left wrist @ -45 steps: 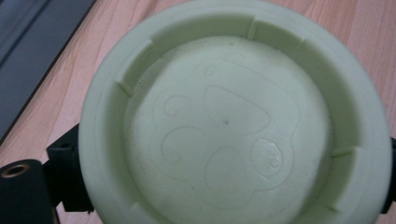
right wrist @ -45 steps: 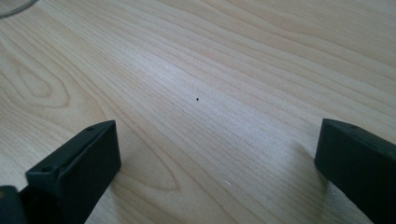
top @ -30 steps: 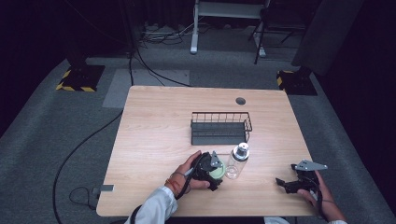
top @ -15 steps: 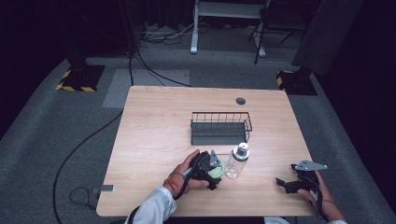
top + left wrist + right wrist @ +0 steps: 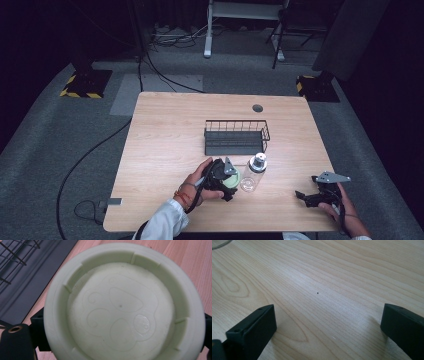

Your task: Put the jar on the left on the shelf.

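One pale green lid (image 5: 122, 307) is gripped across its rim between the jaws of the left gripper (image 5: 222, 177), near the table's (image 5: 165, 150) front edge. Its hollow underside, with moulded ribs and a faint embossed figure, is seen in the left gripper view, while in the high view it is reduced to a pale sliver, mostly covered by the gripper. One clear bottle (image 5: 251, 175) with a silvery cap is seen just beside the lid; whether they touch cannot be made out. One black wire basket (image 5: 235, 136) stands behind. The right gripper (image 5: 305, 196) is held released over bare wood, jaws wide apart in its own view, well apart from the bottle.
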Action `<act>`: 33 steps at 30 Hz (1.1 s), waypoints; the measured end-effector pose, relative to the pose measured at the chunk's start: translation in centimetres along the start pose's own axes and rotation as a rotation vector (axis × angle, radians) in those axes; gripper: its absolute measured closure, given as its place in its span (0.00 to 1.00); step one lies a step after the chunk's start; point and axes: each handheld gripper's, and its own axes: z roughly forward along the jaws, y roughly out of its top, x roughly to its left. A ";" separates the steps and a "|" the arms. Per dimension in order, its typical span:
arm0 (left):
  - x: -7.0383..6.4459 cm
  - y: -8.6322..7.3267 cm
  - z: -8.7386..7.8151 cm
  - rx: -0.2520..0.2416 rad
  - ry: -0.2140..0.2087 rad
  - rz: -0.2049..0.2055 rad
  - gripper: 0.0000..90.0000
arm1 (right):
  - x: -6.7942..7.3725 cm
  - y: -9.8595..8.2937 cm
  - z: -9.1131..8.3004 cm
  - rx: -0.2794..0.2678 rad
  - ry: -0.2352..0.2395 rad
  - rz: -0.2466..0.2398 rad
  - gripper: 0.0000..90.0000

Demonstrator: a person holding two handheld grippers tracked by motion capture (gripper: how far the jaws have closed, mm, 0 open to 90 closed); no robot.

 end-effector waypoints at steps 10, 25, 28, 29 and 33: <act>1.3 1.6 -2.1 -0.007 0.023 -0.019 0.12 | 0.0 0.0 0.0 0.000 0.000 0.000 0.00; 3.6 3.8 -4.5 -0.025 0.046 -0.054 0.12 | 0.0 0.0 0.0 0.000 0.000 0.000 0.00; 3.8 3.9 -4.5 -0.024 0.047 -0.058 0.12 | 0.0 0.0 0.0 0.000 0.000 0.000 0.00; 3.9 4.0 -4.6 -0.020 0.049 -0.061 0.12 | 0.0 0.0 0.0 0.000 0.000 0.000 0.00; 4.4 4.6 -4.9 -0.013 0.062 -0.063 0.12 | 0.0 0.0 0.0 0.000 0.000 0.000 0.00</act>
